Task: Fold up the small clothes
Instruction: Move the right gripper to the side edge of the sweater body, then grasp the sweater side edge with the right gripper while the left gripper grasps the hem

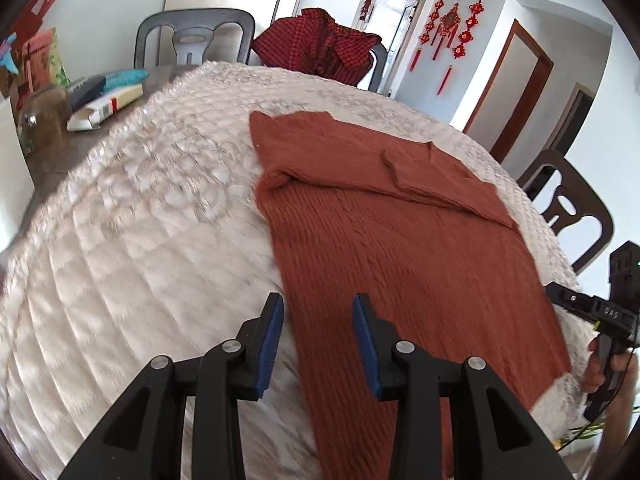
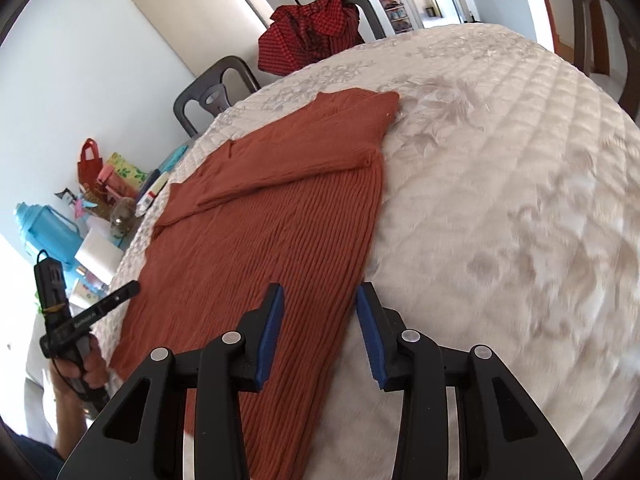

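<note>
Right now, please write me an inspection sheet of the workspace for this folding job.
Surface: round table under a cream quilted cover.
Job's things: rust-brown ribbed knit sweater lies flat, sleeves folded across its upper part.
Clutter: boxes and a glass jar at the far table edge; blue jug.
Grippers: left gripper open, over the sweater's near left edge; right gripper open, over its near right edge; nothing held.
Cables: thin cable by the hand.
Surroundings: grey chairs, one draped with red checked cloth; red wall ornaments.
</note>
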Available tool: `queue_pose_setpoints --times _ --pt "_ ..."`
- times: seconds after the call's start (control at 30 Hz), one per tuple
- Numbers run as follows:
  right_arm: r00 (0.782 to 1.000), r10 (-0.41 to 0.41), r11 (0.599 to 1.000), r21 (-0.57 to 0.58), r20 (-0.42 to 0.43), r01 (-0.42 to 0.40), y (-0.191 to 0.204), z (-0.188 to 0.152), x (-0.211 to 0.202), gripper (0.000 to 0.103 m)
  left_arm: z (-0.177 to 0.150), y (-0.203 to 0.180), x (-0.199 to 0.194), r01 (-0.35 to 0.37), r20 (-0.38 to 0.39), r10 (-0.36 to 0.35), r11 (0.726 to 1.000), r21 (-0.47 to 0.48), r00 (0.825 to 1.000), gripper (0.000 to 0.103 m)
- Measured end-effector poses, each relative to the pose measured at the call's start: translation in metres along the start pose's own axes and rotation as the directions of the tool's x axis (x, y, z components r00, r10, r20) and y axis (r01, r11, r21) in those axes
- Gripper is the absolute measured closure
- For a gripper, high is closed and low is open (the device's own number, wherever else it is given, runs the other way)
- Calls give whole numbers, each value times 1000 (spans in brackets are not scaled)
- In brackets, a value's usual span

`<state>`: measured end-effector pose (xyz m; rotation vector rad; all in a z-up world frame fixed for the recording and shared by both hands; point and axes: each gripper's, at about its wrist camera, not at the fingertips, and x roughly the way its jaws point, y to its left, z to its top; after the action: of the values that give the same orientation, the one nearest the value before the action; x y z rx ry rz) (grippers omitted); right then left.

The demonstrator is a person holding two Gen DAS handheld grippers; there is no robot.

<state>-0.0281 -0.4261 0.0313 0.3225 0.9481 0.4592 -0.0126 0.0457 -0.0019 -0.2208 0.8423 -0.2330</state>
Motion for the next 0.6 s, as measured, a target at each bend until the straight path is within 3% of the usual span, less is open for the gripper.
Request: queue_pose_setpoints --times 0.23,0.4,0.6 --pt "994 110 993 42 -25 -109 6 -27 -13 62 -22 -6 -14 51 -5 -51 998 -33 999 64" --pt "976 206 976 81 -73 -200 10 -45 -19 62 -37 -4 -27 96 -1 -96 992 -86 995 64" --pt "969 230 972 75 -91 -223 14 -45 -18 63 -36 -3 -21 173 -6 -176 976 -134 984 64"
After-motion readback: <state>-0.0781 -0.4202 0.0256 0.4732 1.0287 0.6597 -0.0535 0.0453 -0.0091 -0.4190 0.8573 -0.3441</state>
